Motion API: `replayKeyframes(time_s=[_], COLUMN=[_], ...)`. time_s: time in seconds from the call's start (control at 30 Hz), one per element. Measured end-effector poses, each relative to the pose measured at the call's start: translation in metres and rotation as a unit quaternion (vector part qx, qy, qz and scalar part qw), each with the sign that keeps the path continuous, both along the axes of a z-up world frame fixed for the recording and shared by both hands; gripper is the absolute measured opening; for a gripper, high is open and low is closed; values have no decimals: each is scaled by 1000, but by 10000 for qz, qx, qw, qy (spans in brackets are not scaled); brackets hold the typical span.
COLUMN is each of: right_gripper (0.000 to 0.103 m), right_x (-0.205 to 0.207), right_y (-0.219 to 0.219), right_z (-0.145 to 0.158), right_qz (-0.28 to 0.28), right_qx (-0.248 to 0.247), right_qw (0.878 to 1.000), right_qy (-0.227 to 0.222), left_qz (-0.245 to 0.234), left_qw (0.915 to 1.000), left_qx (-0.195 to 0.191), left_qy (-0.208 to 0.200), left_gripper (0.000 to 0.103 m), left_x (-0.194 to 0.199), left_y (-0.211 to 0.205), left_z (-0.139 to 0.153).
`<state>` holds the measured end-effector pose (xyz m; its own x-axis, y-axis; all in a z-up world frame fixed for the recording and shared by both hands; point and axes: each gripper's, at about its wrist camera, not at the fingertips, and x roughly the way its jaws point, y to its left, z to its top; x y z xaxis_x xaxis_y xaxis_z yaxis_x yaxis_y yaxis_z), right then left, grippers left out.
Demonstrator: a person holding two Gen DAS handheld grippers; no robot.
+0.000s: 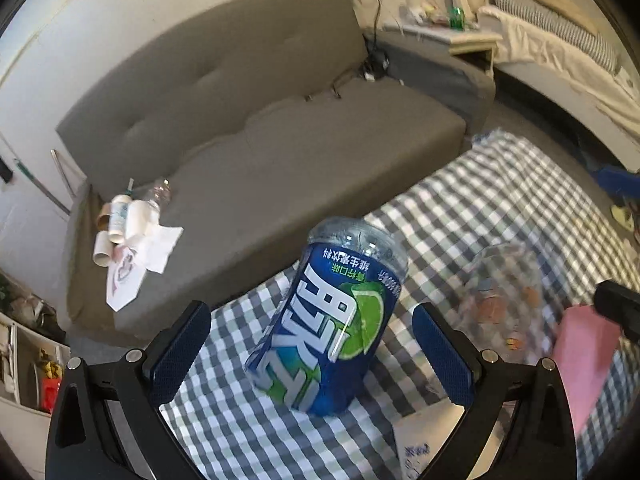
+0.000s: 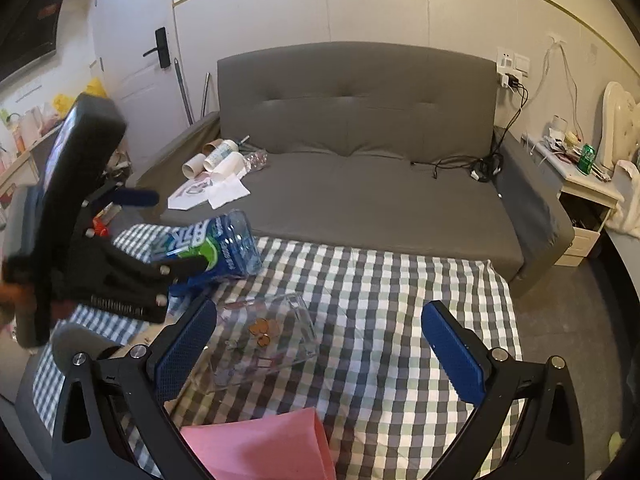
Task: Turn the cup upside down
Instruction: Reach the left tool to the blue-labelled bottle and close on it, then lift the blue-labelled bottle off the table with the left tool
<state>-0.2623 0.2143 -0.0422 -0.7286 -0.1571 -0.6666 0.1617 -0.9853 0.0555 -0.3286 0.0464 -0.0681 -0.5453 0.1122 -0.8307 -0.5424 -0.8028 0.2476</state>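
Your left gripper (image 1: pixel 312 354) stands wide open with nothing in it, its blue pads apart on either side of the cup (image 1: pixel 326 320) — the blue-labelled clear plastic one with the lime slice printed on it, leaning on the checked tablecloth (image 1: pixel 480 200) near the edge that faces the grey sofa (image 1: pixel 260 140). The label reads upside down in the left wrist view, so the cup may already be inverted, though I can't tell which end rests on the cloth. The lean is the trouble: the pads clear the cup walls, so if you close now one pad will likely strike first and push the cup over toward the sofa edge rather than clamp it. The plastic looks thin, and I'd judge a hard squeeze could buckle it and let it slip. Your right gripper (image 2: pixel 320 344) is also spread wide and empty, hovering over a clear glass tumbler (image 2: pixel 266 338) lying on its side mid-cloth, with a pink sheet (image 2: pixel 264 446) at the near edge — a careless sweep there could send the tumbler rolling into the cup.
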Motion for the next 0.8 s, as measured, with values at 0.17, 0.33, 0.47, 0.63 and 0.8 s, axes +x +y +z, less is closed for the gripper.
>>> replayKeyframes(time_s=[0.17, 0.33, 0.47, 0.63, 0.8], right_gripper=[103, 103, 103, 103, 103], right_x=[0, 2, 3, 8, 16], right_y=[12, 26, 33, 44, 47], right_z=[-6, -5, -8, -8, -2], right_qz=[-86, -94, -131, -236, -254], right_qx=[-32, -367, -370, -491, -431], right_qw=[10000, 9992, 9991, 9982, 9985], right_qy=[-30, -100, -177, -255, -209], left_qz=[-39, 85, 274, 426, 702], left_qw=[9992, 9951, 9925, 9915, 9909], left_qx=[-64, 232, 299, 348, 617], left_qy=[-400, -960, -1154, -1179, -970], left_gripper=[103, 88, 77, 74, 71], left_x=[-12, -24, -28, -25, -19], left_y=[10, 7, 3, 4, -4], left_z=[-16, -26, -28, -24, -3])
